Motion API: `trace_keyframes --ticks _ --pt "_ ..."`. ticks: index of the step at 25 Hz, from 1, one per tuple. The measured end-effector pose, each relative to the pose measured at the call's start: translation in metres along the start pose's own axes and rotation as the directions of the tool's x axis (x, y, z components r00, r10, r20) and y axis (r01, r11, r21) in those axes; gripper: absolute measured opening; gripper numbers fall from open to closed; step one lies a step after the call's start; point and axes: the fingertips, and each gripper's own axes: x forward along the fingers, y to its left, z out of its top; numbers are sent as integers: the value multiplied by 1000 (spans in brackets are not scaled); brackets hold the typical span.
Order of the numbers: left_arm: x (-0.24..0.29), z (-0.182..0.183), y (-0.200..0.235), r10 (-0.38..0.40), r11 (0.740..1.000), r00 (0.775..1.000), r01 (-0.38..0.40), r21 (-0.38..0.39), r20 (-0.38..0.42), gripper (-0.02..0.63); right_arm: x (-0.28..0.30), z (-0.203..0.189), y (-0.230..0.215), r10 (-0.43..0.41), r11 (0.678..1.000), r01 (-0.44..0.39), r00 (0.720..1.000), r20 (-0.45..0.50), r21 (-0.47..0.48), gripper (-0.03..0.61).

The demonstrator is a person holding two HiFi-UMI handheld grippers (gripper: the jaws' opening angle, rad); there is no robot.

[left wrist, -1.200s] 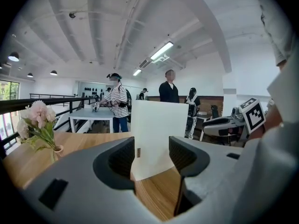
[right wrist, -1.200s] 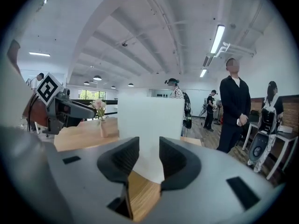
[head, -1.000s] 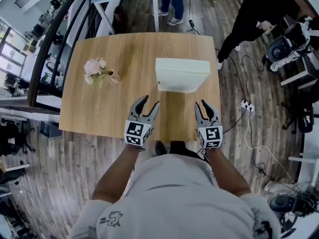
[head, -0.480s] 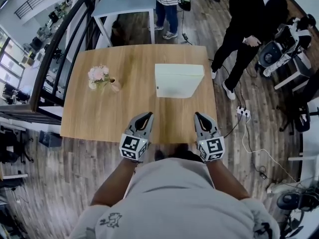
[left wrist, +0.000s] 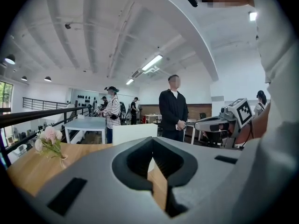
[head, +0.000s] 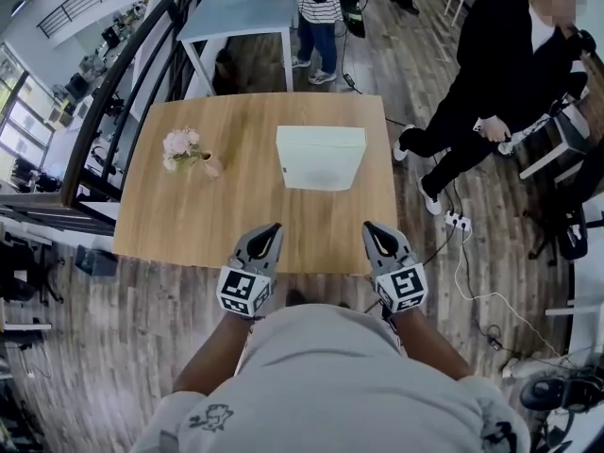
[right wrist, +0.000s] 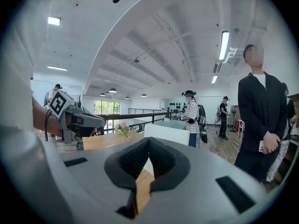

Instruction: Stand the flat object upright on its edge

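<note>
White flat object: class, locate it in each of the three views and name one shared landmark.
Head view: white flat object at table centre.
Left gripper view: just left of centre.
Right gripper view: just right of centre.
Shared landmark: pink flowers, left of it.

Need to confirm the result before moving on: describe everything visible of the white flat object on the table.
The white flat object is a plain, pale rectangular slab, matte and cardboard-like, with no visible markings. It stands upright on one long edge near the middle of the wooden table, to the right of the flowers. Only the table touches it.
</note>
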Motion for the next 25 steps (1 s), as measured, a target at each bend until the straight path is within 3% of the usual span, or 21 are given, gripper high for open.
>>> trace_keyframes --ticks 10,15,25 --pt "-10 4 -76 51 998 999 -51 -24 6 6 -62 -20 -16 101 995 -102 995 -22 -12 5" --pt "-19 -7 -98 74 997 997 -74 -10 -8 6 -82 -25 -2 172 985 -173 984 -37 -27 5" --pt "-58 -9 -107 -13 999 1000 13 -35 3 6 -103 -16 45 123 992 -122 992 -18 32 5"
